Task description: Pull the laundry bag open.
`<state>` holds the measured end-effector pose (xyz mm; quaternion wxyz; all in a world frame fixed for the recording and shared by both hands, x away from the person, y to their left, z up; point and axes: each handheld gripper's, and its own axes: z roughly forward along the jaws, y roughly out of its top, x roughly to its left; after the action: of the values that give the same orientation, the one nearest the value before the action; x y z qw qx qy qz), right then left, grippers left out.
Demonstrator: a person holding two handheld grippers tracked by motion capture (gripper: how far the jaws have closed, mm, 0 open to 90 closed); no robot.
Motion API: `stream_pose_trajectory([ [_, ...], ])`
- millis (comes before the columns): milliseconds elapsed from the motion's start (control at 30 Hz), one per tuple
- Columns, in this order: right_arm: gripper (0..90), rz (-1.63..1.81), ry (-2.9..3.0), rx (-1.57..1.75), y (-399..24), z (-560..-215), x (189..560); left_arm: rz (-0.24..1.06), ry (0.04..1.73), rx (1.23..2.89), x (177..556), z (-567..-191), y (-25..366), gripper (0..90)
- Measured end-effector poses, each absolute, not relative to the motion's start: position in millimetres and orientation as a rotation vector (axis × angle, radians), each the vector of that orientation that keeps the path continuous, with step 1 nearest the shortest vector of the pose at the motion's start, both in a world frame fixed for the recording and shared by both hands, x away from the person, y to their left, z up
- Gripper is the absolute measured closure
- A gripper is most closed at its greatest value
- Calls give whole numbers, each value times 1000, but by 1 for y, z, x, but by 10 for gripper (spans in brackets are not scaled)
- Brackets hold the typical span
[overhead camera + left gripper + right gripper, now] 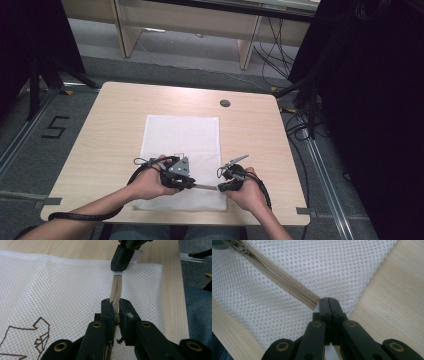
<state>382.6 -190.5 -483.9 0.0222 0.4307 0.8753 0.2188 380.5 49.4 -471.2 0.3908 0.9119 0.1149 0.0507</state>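
White mesh bag (pixel 181 150) lies flat on your wooden table (pixel 110 130), its beige zipper (pixel 284 281) running along the edge nearest you. Your left gripper (pixel 114 305) is clamped on the zipper's slider (pixel 116 312), while your right gripper (pixel 328 300) is pinched tight on the zipper's end at the bag's corner. Both sit near the table's front edge, the zipper stretched between them.

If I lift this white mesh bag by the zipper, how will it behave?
Probably floppy: the mesh bag is thin open netting lying flat on the table, so it should sag. Likely light. The zipper, pinched by the left gripper and right gripper, looks slightly stiffer.
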Motion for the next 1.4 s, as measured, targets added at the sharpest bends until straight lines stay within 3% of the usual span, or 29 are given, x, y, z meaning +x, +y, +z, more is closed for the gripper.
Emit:
stream_pose_trajectory([
  [1400, 900, 678, 2710, 1335, -191, -484, 383, 136, 275, 2291, 379, -469, 65, 820],
])
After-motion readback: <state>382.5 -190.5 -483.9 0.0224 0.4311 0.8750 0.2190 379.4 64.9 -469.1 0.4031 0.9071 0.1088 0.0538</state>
